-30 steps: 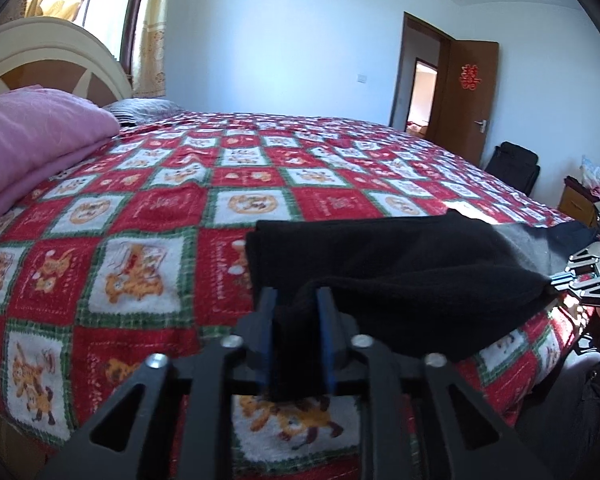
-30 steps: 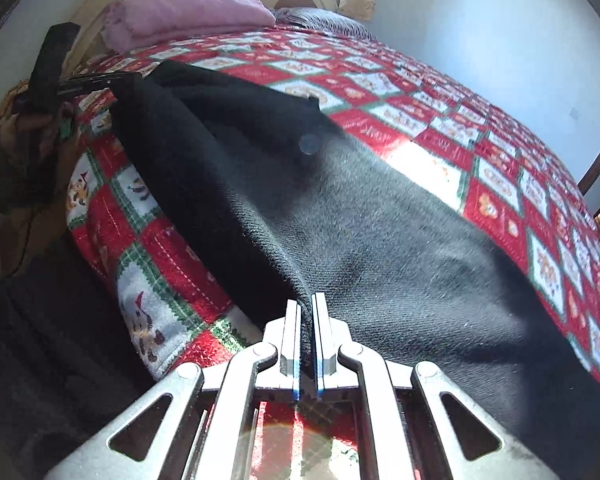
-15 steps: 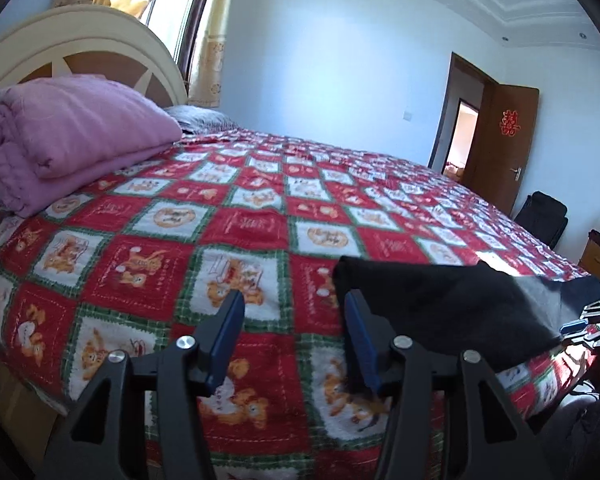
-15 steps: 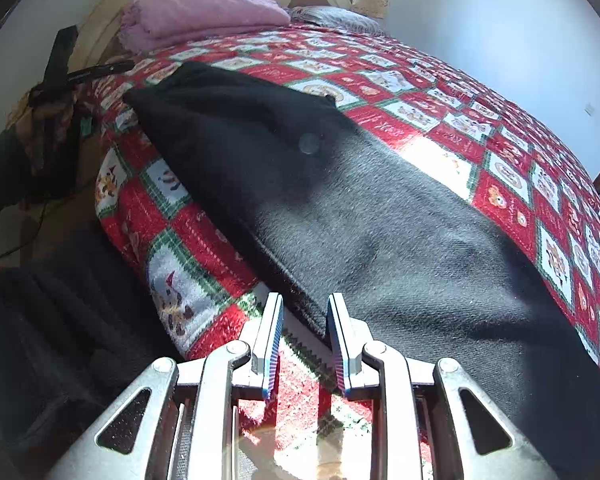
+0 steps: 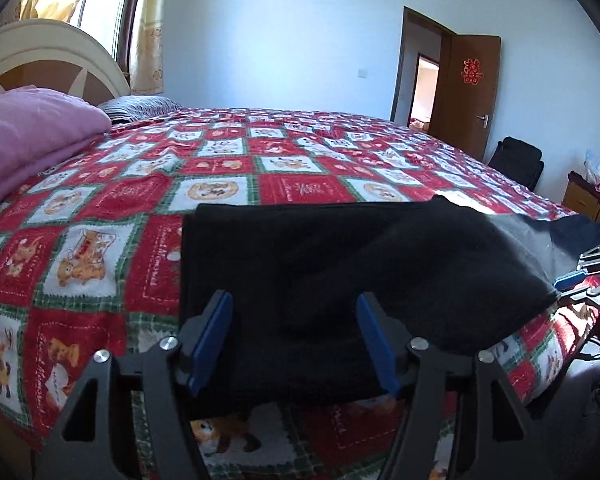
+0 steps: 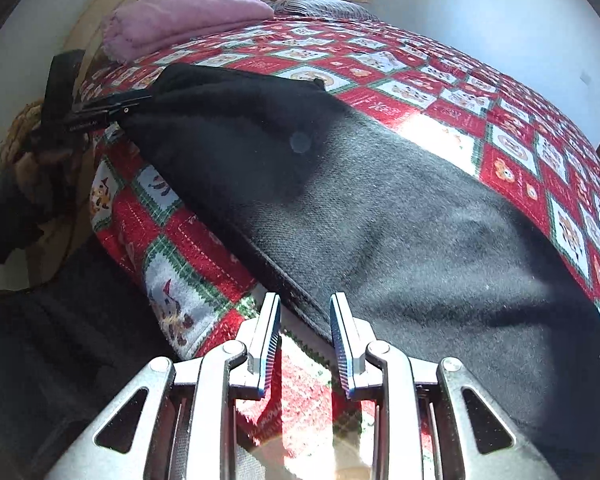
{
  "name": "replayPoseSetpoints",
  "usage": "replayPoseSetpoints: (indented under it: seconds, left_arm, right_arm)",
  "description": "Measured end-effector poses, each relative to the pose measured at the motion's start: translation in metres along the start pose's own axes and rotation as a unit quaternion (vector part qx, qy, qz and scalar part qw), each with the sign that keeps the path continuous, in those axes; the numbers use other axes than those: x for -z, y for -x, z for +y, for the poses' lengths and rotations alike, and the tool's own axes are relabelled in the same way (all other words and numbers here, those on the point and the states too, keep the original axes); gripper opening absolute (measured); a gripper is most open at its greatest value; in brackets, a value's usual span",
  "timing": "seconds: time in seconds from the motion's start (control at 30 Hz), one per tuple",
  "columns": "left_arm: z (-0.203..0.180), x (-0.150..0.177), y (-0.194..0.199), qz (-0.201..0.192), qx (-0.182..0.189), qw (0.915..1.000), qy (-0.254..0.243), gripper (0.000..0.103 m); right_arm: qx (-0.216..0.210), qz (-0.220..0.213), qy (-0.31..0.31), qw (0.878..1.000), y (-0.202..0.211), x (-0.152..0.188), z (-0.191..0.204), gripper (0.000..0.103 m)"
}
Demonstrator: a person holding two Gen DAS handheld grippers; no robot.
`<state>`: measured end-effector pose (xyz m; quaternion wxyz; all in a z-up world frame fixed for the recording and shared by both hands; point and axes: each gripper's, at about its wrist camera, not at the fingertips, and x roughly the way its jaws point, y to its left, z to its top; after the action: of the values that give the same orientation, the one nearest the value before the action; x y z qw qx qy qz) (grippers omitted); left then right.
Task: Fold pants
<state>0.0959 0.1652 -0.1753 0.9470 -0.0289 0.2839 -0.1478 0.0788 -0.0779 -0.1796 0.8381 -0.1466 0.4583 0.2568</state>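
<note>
Pants (image 5: 340,272): one pair, one bedspread (image 5: 140,216)

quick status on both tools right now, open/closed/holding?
Left tool: open, straddling the end of the black pants, not clamped.
Right tool: open, at the pants' near edge, holding nothing.

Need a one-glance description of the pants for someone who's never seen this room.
Start at the bed with the red, green and white checked cover. Along its near edge, far from the pink blanket folded by the headboard, lies a long black cloth: the pants. They are the only plain black thing lying on the cover.
</note>
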Motion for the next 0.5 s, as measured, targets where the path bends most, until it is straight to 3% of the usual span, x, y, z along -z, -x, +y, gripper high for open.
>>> replayPoseSetpoints:
  seconds: [0.2,0.27,0.4,0.5]
  left_arm:
    - [-0.011,-0.026,0.023,-0.029,0.015,0.9995,0.001,0.068]
    - [-0.026,-0.035,0.022,-0.026,0.027,0.9992,-0.012,0.073]
    - [-0.083,-0.054,0.010,-0.016,0.073,0.9952,-0.063,0.075]
    - [-0.136,-0.065,-0.005,0.001,0.131,0.9861,-0.102,0.074]
  right_arm:
    - [0.037,-0.028,-0.067,0.997,0.041,0.015,-0.045,0.028]
    - [0.062,-0.043,-0.109,0.991,0.064,0.024,-0.072,0.028]
    - [0.118,-0.072,-0.219,0.966,0.115,0.054,-0.131,0.028]
    - [0.161,-0.090,-0.307,0.934,0.151,0.081,-0.174,0.028]
